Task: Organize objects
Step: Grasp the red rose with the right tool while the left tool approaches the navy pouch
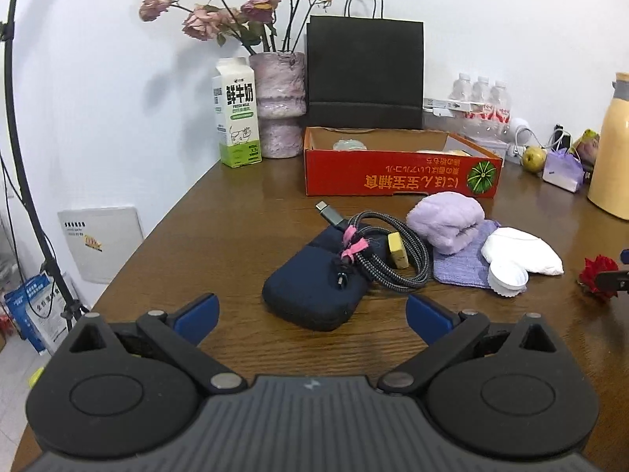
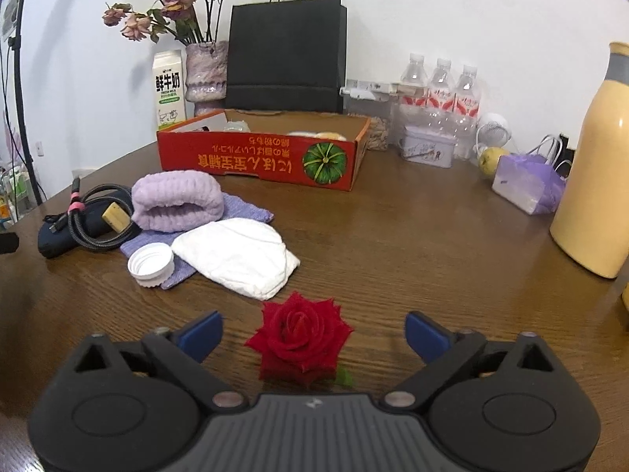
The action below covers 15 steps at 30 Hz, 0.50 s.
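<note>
3 water bottles (image 2: 440, 90), 1 red box (image 2: 259, 157), 1 milk carton (image 1: 237, 114), 1 black bag (image 2: 287, 55), 1 red rose (image 2: 300, 338), 1 white cap (image 2: 150, 264), 2 purple cloths (image 2: 177, 200)

Along the table's (image 2: 393, 236) far edge we see a milk carton (image 2: 170, 88), black paper bag (image 2: 286, 47) and water bottles (image 2: 440, 94).
</note>
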Each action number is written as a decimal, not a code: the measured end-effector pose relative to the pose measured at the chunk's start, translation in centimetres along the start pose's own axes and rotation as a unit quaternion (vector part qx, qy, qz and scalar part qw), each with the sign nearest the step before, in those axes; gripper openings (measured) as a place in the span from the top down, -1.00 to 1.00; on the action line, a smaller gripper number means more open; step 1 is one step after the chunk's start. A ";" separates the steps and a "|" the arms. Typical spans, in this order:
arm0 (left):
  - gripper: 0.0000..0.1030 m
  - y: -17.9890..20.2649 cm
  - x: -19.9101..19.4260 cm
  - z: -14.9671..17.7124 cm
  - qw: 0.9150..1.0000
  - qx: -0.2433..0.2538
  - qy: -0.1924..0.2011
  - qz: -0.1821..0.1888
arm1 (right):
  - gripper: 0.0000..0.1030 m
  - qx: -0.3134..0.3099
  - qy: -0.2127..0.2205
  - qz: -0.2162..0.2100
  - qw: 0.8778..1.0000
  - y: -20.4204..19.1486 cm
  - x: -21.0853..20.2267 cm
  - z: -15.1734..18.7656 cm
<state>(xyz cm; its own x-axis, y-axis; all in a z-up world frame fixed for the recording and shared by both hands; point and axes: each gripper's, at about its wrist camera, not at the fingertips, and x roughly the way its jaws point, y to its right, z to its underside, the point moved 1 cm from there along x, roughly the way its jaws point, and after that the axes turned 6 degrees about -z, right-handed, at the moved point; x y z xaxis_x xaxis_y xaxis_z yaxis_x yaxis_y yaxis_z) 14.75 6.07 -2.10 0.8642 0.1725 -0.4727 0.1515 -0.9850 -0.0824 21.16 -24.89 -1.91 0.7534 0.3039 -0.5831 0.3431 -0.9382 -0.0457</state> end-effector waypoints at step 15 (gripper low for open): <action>-1.00 -0.8 2.0 -0.4 1.000 -0.011 -0.017 -0.002 | 0.27 0.000 0.020 -0.009 1.000 -2.0 1.4 -0.5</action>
<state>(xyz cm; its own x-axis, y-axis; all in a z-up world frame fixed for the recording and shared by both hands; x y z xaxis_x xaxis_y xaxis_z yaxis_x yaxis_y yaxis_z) 16.50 7.23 -2.63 0.8467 0.1769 -0.5019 0.1668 -0.9838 -0.0654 21.83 -22.47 -2.24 0.7690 0.3266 -0.5495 0.3561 -0.9328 -0.0561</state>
